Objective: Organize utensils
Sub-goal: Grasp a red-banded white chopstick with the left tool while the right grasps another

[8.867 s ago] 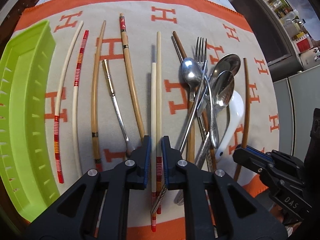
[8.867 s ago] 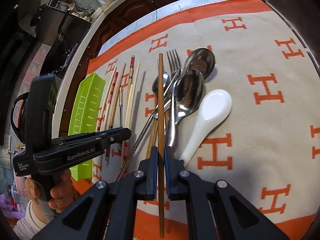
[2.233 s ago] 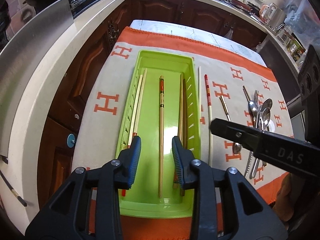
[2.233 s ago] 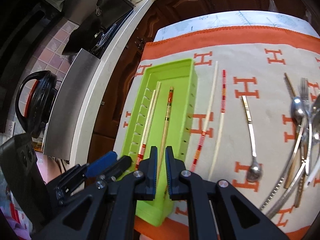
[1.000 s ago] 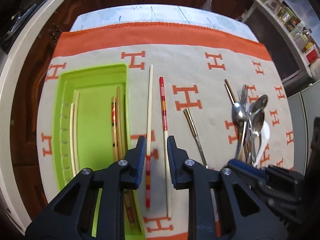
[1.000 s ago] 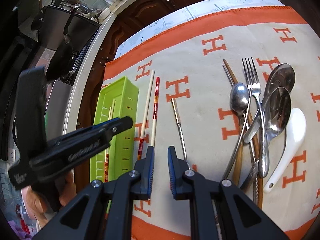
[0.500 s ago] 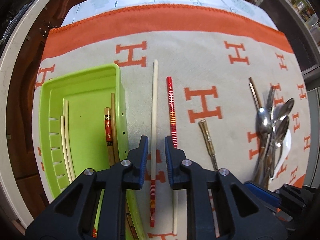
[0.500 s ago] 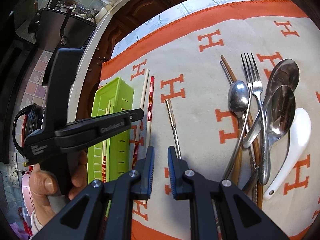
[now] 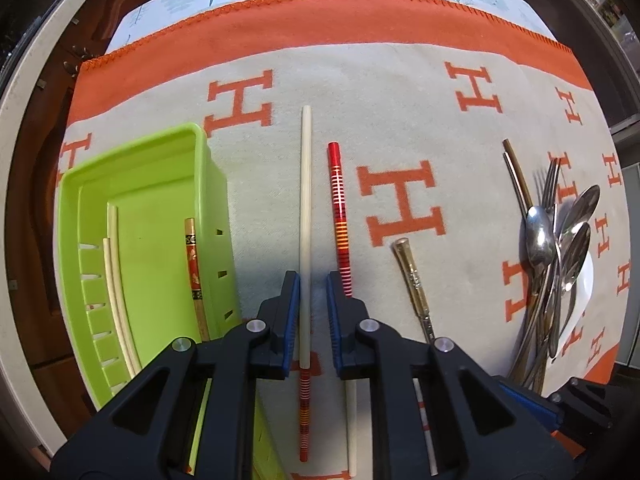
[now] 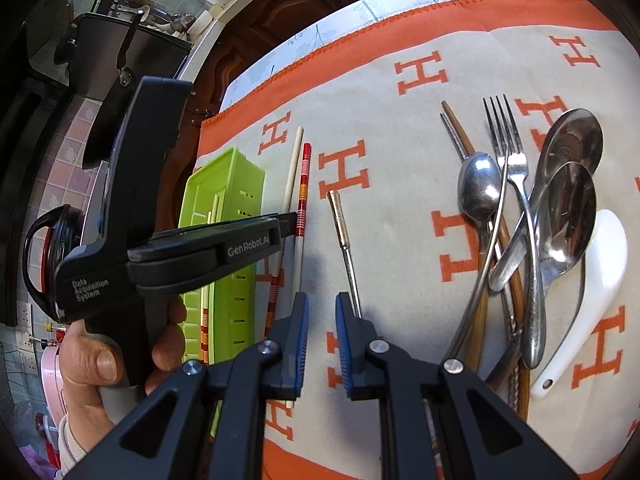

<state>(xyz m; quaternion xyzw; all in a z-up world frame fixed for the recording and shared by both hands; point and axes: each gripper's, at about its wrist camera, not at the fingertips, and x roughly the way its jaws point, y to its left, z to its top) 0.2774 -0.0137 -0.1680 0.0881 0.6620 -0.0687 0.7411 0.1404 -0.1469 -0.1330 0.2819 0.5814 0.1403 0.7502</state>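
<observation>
At far left sits the green tray (image 9: 208,184), moulded plastic with slotted walls, already holding several chopsticks. Just beside it, my left gripper (image 9: 311,312) is released, jaws straddling the cream chopstick (image 9: 306,200), a smooth, slim rod with a striped end. I judge I should close squarely at mid-length so it lifts level. The red striped chopstick (image 9: 339,216) lies alongside, glossy. My right gripper (image 10: 322,344) hangs unclenched, empty, near the thin metal spoon handle (image 10: 344,232). Polished cutlery (image 10: 532,216) is heaped at right.
</observation>
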